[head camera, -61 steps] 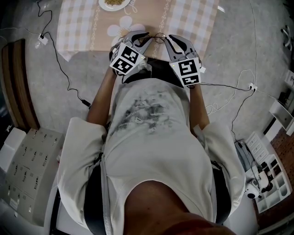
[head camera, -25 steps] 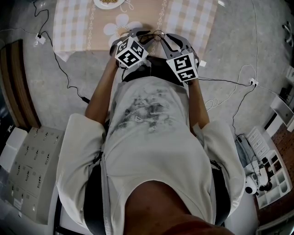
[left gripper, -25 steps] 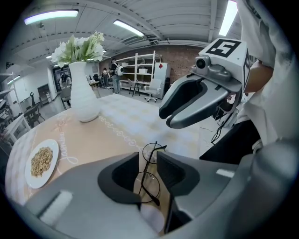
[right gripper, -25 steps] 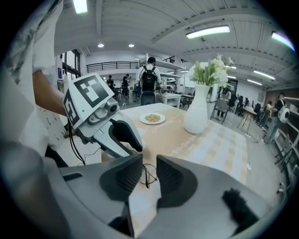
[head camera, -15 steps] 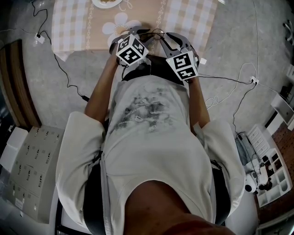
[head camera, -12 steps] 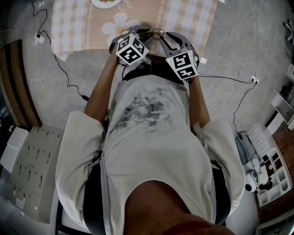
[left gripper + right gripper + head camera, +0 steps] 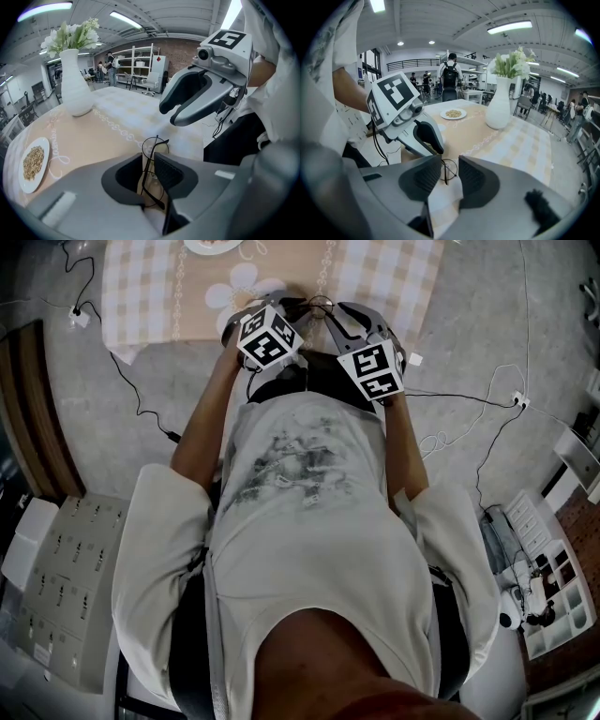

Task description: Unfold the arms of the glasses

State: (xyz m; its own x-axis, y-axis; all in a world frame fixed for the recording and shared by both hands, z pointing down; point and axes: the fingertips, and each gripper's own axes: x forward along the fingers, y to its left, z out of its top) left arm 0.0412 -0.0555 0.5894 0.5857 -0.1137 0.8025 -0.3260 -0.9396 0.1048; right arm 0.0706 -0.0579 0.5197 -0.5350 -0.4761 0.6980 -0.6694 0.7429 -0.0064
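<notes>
Thin black wire-rimmed glasses (image 7: 152,149) sit at the near edge of the table, small in the head view (image 7: 320,306). My left gripper (image 7: 148,171) reaches in from the left. Its jaws are closing with the frame standing upright between them, and a sliver of gap still shows. My right gripper (image 7: 450,176) comes in from the right. Its jaws are apart, and the glasses (image 7: 449,169) lie just past the pads without touching them. The two sets of jaws point toward each other over the glasses.
The table has a checked cloth with a flower print (image 7: 375,277). A white vase of flowers (image 7: 77,84) and a plate of grain (image 7: 33,164) stand farther back. The person's torso presses close to the table edge. Cables trail over the floor on both sides.
Both grippers have edged a little farther over the table. The left gripper's marker cube has tilted compared with the oldest frame. The glasses stay at the same spot.
</notes>
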